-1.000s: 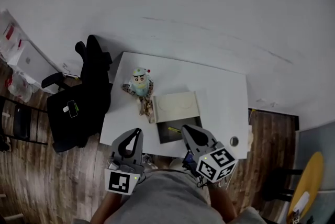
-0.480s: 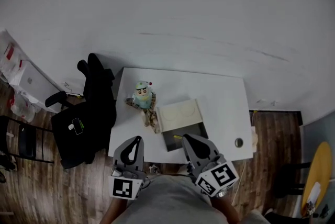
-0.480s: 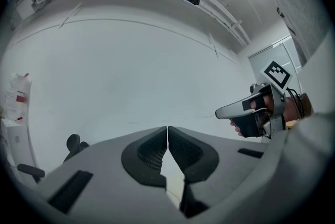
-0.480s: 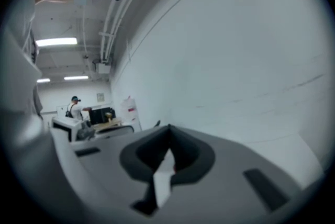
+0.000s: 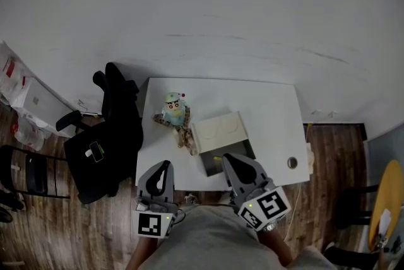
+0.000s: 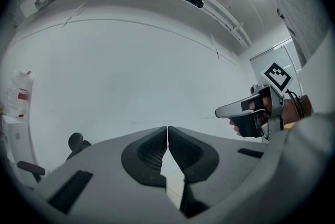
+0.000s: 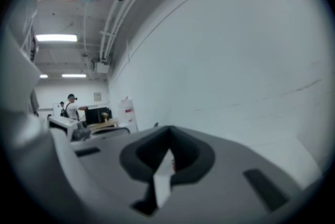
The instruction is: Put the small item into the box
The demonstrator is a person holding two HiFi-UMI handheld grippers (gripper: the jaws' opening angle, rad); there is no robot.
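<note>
On the white table (image 5: 271,117) stands an open box (image 5: 218,166) with a dark inside and its pale lid (image 5: 219,131) leaning back. A small yellow item (image 5: 216,158) lies inside, near the rim. My right gripper (image 5: 226,159) is shut and empty, and its tip overlaps the box's front in the head view. My left gripper (image 5: 166,166) is shut and empty at the table's front edge, left of the box. Both gripper views look at the white wall, with the left gripper (image 6: 167,127) and right gripper (image 7: 168,130) closed tip to tip. The table and box are hidden there.
A doll in a teal hat (image 5: 175,112) lies left of the box. A black office chair (image 5: 107,136) with a phone on it stands left of the table. A round hole (image 5: 292,163) sits near the table's right front corner. People stand far off (image 7: 70,106).
The head view has drawn back, so the table looks smaller and sits a little further right. Both grippers stay shut near the front edge. The yellow item stays in the box.
</note>
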